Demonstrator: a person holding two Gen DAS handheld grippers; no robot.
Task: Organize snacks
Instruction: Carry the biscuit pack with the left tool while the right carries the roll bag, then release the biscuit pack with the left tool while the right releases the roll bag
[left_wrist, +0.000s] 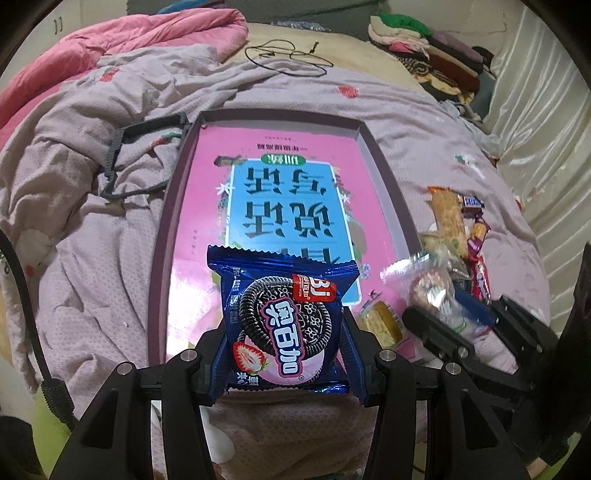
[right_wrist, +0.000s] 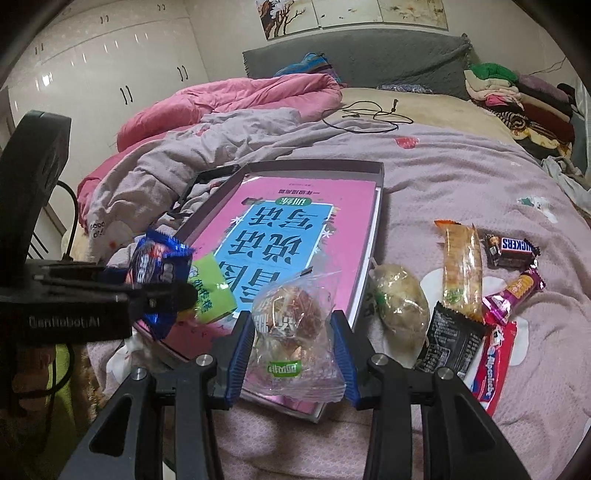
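A: The left wrist camera is looking steeply down along its fingers, close over the box (left_wrist: 373, 147) on the bed (left_wrist: 92, 229).

B: The right one is facing flatter, seeing the headboard (right_wrist: 369, 62). Both are sharing the box (right_wrist: 380, 173) and each other's gripper.

Left gripper (left_wrist: 282, 354): black angular linkage arms, silver screw heads, blue ribbed pads. Right gripper (right_wrist: 293, 354): same build. White lettering printed on left gripper's side.
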